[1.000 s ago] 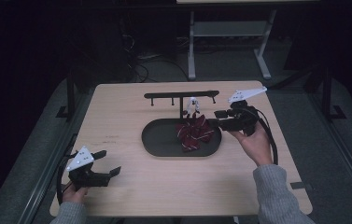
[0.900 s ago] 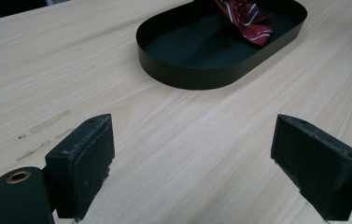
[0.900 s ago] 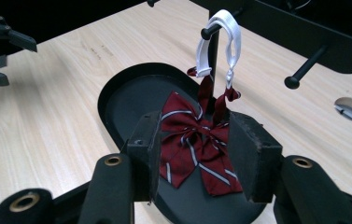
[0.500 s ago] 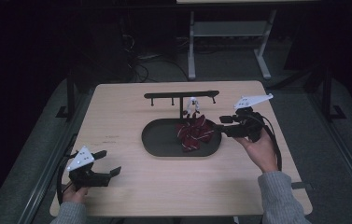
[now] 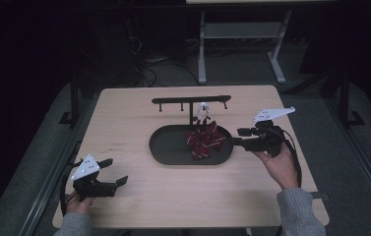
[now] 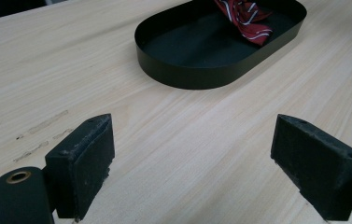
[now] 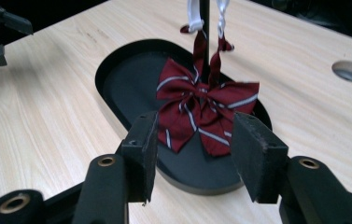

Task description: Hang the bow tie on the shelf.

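From the high view, your right tool (image 5: pixel 239 138) sat at the right end of the black tray (image 5: pixel 166 150), pointing left toward the red striped bow tie (image 5: pixel 204 140). The bow tie lay in the right half of the tray, with its strap going up to the black rack (image 5: pixel 191 101) behind it. Your left tool (image 5: pixel 115 173) was far away at the near left corner of the worktop (image 5: pixel 124 118), so your right hand was much the nearer one. From the left gripper view, the left tool (image 6: pixel 192 163) had its jaws wide apart over bare wood, with nothing between them, and the tray (image 6: pixel 187 74) lay well ahead of it. From the right gripper view, the right tool (image 7: pixel 193 156) had its jaws apart, and they had just been opening, with nothing pinched between them. The bow tie (image 7: pixel 201 109) lay straight ahead of that tool, just past the jaws, with its wings spread side to side across the gap. Its white clasp (image 7: pixel 193 14) hung up on the rack post (image 7: pixel 205 28). I think you needed to push straight forward to reach it.
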`<state>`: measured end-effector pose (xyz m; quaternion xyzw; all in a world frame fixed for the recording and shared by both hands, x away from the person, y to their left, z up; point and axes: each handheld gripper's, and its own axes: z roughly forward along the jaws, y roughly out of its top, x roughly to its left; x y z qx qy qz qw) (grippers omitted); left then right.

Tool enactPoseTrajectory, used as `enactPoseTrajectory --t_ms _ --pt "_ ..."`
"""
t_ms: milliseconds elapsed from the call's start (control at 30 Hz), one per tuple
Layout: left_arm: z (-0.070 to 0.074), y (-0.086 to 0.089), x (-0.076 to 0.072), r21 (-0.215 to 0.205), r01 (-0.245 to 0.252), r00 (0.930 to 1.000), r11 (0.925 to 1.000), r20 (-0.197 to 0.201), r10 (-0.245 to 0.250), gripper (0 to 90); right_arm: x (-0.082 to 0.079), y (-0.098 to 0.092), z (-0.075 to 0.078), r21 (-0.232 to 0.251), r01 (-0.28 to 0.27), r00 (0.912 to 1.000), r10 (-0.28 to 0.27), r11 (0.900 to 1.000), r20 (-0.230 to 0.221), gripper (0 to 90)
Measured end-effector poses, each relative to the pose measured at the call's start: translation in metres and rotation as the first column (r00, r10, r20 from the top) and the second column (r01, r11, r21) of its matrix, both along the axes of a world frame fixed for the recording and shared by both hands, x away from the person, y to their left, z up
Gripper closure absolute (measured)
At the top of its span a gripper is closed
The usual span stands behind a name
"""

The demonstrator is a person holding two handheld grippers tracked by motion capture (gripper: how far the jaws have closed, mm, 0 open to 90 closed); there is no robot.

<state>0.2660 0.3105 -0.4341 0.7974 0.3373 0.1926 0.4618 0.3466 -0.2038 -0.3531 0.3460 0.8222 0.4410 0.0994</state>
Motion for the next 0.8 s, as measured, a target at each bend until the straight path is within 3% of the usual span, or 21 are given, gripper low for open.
enactPoseTrajectory --t_ms 800 --pt "0.0 -0.001 -0.001 -0.002 -0.002 1.0 1.0 -0.001 0.002 13.0 -0.017 -0.019 -0.021 0.012 0.037 0.9991 -0.037 0.999 -0.02 50.5"
